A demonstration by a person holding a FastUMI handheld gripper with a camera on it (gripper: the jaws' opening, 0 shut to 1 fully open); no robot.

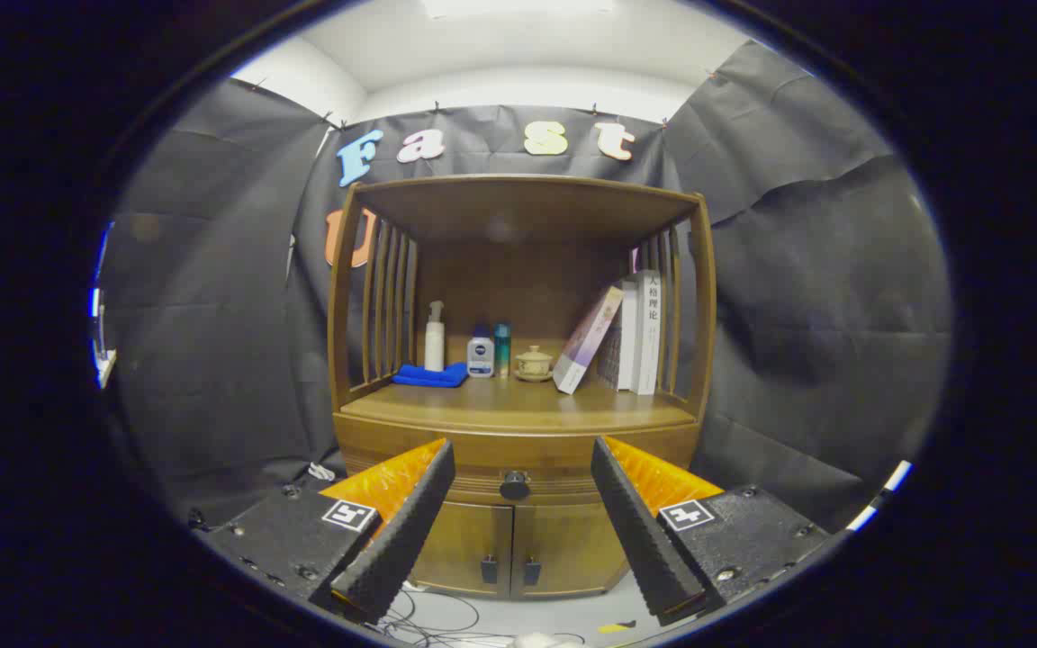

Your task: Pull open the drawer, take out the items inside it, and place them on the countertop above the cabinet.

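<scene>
Gripper (523,468) spread wide, holding nothing, aimed at the shut drawer's knob (515,486).
Beyond, on the countertop (518,407): a NIVEA bottle (480,355) and upright books (640,333).

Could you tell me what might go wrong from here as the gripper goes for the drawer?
1. The drawer knob is small and round; the open gripper may slip off when pulling.
2. The countertop already carries a blue cloth, bottles, a lidded cup and leaning books, which could be knocked.
3. Cables lie on the floor below.
</scene>
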